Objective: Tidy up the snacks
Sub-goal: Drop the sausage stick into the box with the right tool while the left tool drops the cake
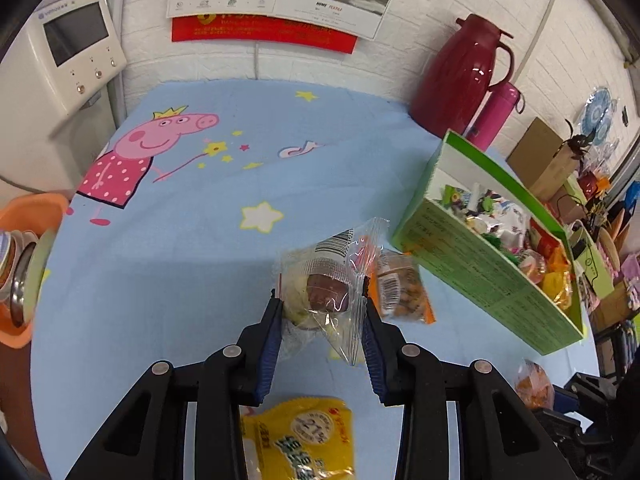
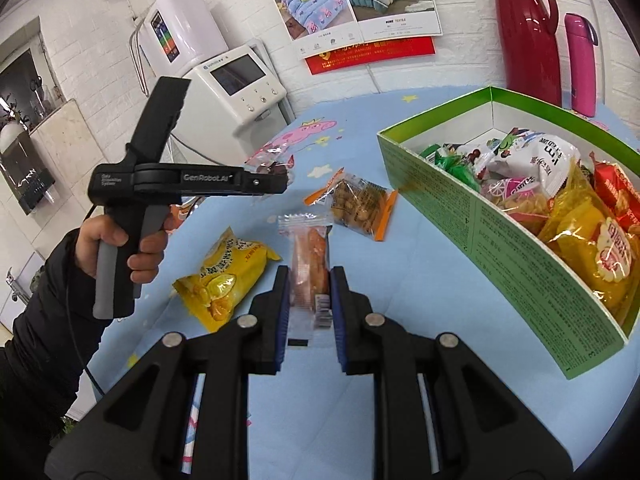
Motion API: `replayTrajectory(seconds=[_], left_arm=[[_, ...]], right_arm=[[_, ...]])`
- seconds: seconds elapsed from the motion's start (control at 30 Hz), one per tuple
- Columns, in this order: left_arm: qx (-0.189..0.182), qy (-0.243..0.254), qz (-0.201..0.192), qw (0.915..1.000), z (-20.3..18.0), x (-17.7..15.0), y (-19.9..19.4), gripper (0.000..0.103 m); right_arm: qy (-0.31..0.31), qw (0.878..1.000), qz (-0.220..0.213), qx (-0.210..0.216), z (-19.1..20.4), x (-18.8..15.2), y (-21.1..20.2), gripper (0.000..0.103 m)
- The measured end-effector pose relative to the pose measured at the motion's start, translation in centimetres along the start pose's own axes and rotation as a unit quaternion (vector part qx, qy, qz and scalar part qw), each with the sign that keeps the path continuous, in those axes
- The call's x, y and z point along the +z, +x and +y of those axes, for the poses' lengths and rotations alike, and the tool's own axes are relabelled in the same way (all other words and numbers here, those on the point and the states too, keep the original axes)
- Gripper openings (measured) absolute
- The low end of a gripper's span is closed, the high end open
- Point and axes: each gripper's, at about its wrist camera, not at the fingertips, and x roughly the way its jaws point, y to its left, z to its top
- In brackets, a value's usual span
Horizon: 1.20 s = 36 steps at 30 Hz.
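You are gripping a clear-wrapped pastry (image 1: 320, 288) in your left gripper (image 1: 319, 300), lifted clear for carrying to the green box (image 1: 480, 276). Your right gripper (image 2: 309, 280) is clamping the long snack bar (image 2: 310, 264) lengthwise, so it slots in neatly.

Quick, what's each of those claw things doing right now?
Left gripper: closed on a clear-wrapped snack, lifted off the table.
Right gripper: closed around a long orange snack packet.

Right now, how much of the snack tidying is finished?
Well along: the green box already holds many packets. In hand: the left gripper grips a clear-wrapped pastry, the right gripper a long pink-wrapped snack. Left on the cloth: the yellow bag and orange-edged packet.
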Motion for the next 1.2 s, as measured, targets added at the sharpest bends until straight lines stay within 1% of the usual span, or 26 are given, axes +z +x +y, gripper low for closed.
replayTrajectory(seconds=[0.1,0.2,0.37,0.5,0.63,0.73,0.93,1.07,1.2], left_arm=[[-0.022,0.013,-0.021,0.9995,-2.5,-0.3,-2.6,0.038],[-0.036,0.036,-0.039,0.9979,-5.9,0.1,-4.5,0.038],[-0.06,0.058,-0.057,0.9948,-11.0,0.7,-5.3,0.038],[-0.051,0.079,-0.066,0.9934,-14.4,1.7,-4.0,0.038],[-0.049,0.082,-0.063,0.9934,-16.6,2.5,-2.0,0.038],[-0.046,0.092,-0.059,0.9929,-17.7,3.0,-0.5,0.038],[-0.036,0.104,-0.054,0.9924,-19.3,3.9,2.0,0.038],[-0.03,0.106,-0.049,0.9926,-19.5,4.2,3.3,0.038],[-0.026,0.109,-0.048,0.9926,-19.6,4.4,4.5,0.04]], right_arm=[[0.002,1.0,-0.02,-0.009,-0.3,0.3,-1.7,0.021],[0.01,0.999,-0.046,-0.024,-0.9,0.6,-3.8,0.021],[0.011,0.994,-0.086,-0.072,-2.5,2.0,-7.0,0.021],[0.008,0.988,-0.104,-0.116,-4.2,3.2,-8.5,0.021],[0.014,0.982,-0.11,-0.153,-6.6,4.0,-9.0,0.021],[0.019,0.979,-0.112,-0.172,-8.5,4.7,-9.1,0.021],[0.034,0.976,-0.107,-0.184,-11.4,5.4,-8.4,0.021],[0.034,0.976,-0.101,-0.191,-12.6,5.6,-7.7,0.021],[0.036,0.975,-0.089,-0.198,-13.7,5.6,-6.9,0.024]])
